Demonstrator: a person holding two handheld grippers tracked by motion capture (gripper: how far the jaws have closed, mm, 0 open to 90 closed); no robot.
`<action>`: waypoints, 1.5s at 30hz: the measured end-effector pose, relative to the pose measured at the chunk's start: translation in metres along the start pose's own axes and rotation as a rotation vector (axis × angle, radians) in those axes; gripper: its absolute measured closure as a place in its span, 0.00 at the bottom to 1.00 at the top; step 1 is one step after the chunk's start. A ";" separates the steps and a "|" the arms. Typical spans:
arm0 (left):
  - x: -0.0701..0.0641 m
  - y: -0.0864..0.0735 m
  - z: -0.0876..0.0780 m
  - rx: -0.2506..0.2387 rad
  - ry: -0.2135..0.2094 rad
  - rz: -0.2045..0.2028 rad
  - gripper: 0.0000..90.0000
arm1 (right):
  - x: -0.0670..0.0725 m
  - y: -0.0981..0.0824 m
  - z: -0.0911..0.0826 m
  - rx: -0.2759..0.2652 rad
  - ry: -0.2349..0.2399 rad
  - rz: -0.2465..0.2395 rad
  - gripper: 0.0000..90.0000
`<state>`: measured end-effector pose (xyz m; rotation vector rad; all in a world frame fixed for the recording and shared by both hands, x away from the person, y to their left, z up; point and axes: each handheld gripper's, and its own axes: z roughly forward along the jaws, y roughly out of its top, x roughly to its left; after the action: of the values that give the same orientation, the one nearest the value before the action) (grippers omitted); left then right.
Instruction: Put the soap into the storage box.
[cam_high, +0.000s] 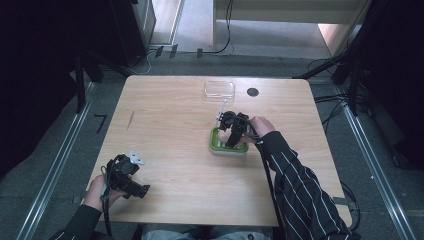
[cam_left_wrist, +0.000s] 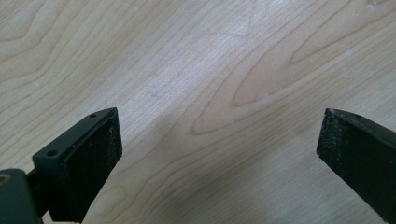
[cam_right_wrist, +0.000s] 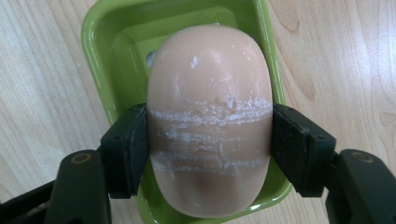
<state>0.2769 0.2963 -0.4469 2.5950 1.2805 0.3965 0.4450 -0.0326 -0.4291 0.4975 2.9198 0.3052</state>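
A smooth, oval, peach-coloured bar of soap is being gripped across its middle by the right claw, both pads pressed against its scuffed white bands. The bar is being held just over a green rectangular plastic soap dish, seen right of centre in the high view on the pale wooden worktop. A clear plastic lid is lying near the top edge. At the lower left, the left claw is being kept released, jaws spread wide over bare wood.
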 end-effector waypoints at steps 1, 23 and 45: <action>0.000 0.000 0.000 0.000 0.000 0.000 0.01 | 0.000 0.000 0.000 0.002 0.004 0.003 0.38; 0.000 0.000 0.000 0.000 -0.001 -0.001 0.01 | 0.001 0.000 0.009 0.022 0.003 -0.003 0.37; 0.000 0.000 0.000 -0.001 -0.001 0.000 0.01 | 0.001 0.000 0.012 0.034 -0.002 0.001 0.37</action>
<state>0.2768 0.2964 -0.4469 2.5940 1.2804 0.3948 0.4467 -0.0304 -0.4408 0.5044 2.9269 0.2559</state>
